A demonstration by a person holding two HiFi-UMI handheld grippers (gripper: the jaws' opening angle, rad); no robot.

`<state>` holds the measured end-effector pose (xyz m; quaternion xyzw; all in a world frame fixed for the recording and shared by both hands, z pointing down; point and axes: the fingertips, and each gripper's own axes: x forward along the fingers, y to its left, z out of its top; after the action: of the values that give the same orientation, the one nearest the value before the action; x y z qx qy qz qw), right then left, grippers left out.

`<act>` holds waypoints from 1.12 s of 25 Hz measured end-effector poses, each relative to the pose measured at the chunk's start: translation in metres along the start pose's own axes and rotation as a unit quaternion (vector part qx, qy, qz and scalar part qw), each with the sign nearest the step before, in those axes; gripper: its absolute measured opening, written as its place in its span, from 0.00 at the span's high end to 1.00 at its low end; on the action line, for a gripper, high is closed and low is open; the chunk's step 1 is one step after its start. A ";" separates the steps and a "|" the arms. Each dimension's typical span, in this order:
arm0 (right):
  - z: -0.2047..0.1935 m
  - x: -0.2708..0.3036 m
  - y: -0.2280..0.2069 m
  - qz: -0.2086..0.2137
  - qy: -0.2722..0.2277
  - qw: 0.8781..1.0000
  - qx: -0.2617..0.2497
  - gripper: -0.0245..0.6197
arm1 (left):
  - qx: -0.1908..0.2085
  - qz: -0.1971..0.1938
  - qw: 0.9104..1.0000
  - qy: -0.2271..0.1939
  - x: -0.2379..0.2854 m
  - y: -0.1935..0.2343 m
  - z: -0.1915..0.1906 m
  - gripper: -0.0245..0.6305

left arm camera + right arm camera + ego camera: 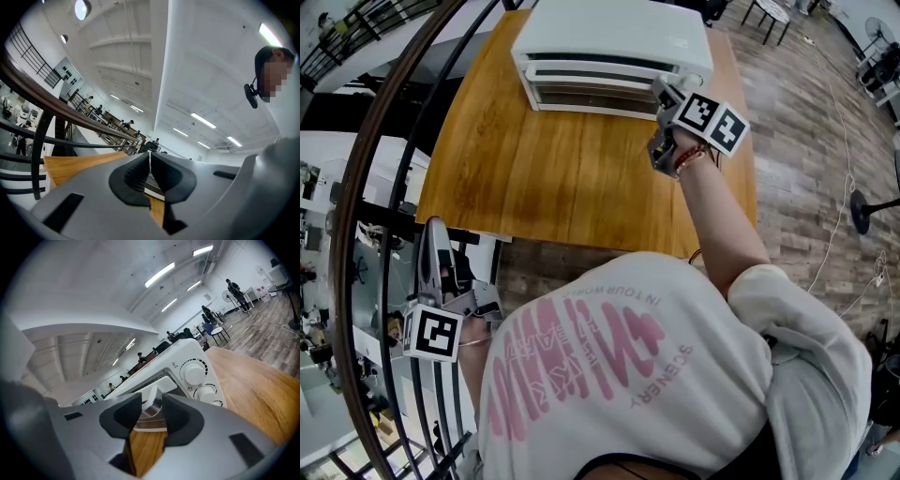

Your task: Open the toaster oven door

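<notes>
Two dials (194,372) visible only past right claw (152,398), handle (154,389) between its jaws

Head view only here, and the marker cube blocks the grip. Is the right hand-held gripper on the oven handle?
Observer: Not clamped. The right hand-held gripper has its jaws apart, with the handle in the gap at their tips.
Operator: And the left one?
Observer: The left hand-held gripper is shut, with nothing between its jaws.
Operator: Anything close to the right jaws?
Observer: Two knobs sit right of the handle, clear of the jaws.
</notes>
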<state>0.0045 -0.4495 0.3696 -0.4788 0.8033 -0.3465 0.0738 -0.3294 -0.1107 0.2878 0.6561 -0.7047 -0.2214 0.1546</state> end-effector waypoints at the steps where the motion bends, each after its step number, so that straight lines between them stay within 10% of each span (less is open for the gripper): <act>1: -0.001 -0.001 0.000 0.001 0.000 1.000 -0.001 0.74 | -0.005 -0.001 1.000 -0.001 -0.001 0.000 0.000 0.93; 28: -0.010 -0.013 0.005 0.001 -0.004 1.000 -0.029 0.75 | -0.037 -0.006 0.999 -0.008 -0.010 0.004 0.004 0.93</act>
<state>0.0033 -0.4330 0.3716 -0.4814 0.8130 -0.3213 0.0632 -0.3342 -0.1006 0.2878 0.6523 -0.6933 -0.2539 0.1715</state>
